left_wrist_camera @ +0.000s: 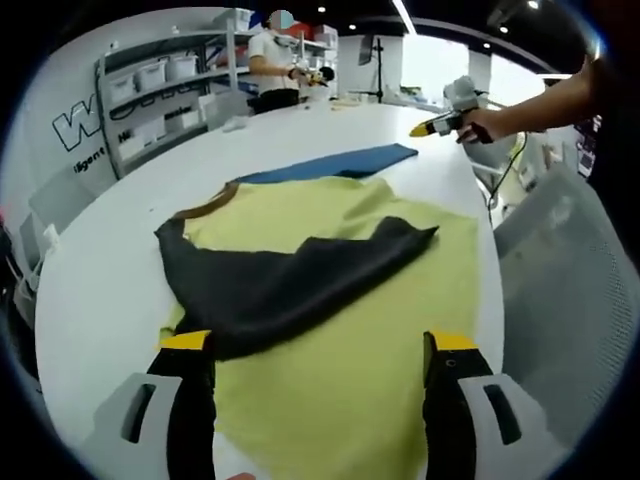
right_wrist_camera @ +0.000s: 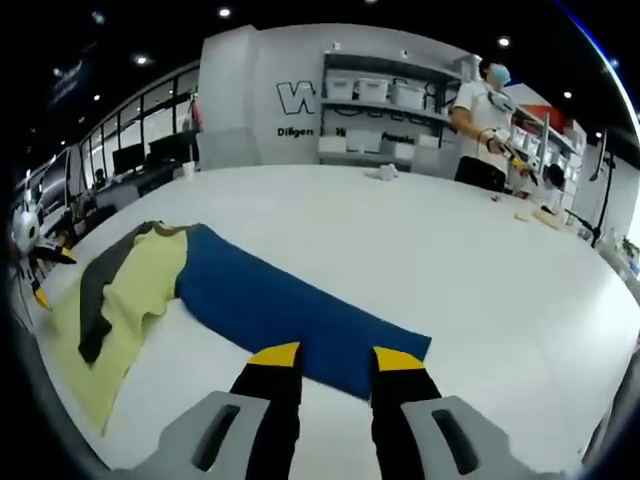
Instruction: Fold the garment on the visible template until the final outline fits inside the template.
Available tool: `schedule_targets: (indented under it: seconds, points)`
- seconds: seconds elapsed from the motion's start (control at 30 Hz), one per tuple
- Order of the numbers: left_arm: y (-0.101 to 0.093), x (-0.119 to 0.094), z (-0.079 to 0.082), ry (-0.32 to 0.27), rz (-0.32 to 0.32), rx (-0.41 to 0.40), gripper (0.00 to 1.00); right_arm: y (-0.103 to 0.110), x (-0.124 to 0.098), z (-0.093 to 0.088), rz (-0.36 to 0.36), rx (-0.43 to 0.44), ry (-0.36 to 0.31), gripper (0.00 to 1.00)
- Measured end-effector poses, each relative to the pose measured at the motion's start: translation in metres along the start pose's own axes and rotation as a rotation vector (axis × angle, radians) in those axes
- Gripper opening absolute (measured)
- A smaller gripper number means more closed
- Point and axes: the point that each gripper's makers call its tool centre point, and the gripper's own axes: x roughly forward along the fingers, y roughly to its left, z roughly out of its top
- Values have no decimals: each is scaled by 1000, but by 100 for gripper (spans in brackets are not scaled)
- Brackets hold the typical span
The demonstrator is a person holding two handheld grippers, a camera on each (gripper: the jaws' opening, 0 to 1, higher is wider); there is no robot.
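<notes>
A yellow-green garment (left_wrist_camera: 350, 300) lies spread on the white table (left_wrist_camera: 110, 280), with a black part (left_wrist_camera: 280, 285) folded across its middle. The blue template (left_wrist_camera: 330, 165) sticks out from under its far edge. My left gripper (left_wrist_camera: 318, 345) hovers over the garment's near part, jaws wide open with nothing between them. The right gripper (left_wrist_camera: 445, 122), held in a person's hand, hangs past the template's far corner. In the right gripper view, my right gripper (right_wrist_camera: 337, 358) is open just above the near end of the template (right_wrist_camera: 290, 315). The garment (right_wrist_camera: 130, 300) covers the template's far left end.
Shelves with white bins (right_wrist_camera: 390, 95) stand against the back wall, and a person (right_wrist_camera: 485, 120) works next to them. A small white object (right_wrist_camera: 383, 172) lies at the far side of the table (right_wrist_camera: 450, 260). A mesh chair (left_wrist_camera: 560, 280) stands by the table's right edge.
</notes>
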Motion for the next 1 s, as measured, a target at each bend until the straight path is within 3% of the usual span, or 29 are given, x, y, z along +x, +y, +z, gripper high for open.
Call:
schedule_targets:
  seconds: [0.43, 0.6, 0.83, 1.0]
  points:
    - [-30, 32, 32, -31, -59, 44, 73, 7, -1, -23, 14, 19, 29, 21]
    - [-54, 48, 38, -26, -107, 88, 67, 12, -3, -28, 24, 28, 34, 21]
    - [-67, 62, 43, -24, -126, 134, 58, 14, -5, -32, 31, 25, 39, 21]
    - [-68, 70, 43, -5, -112, 252, 45, 19, -6, -34, 37, 25, 43, 20]
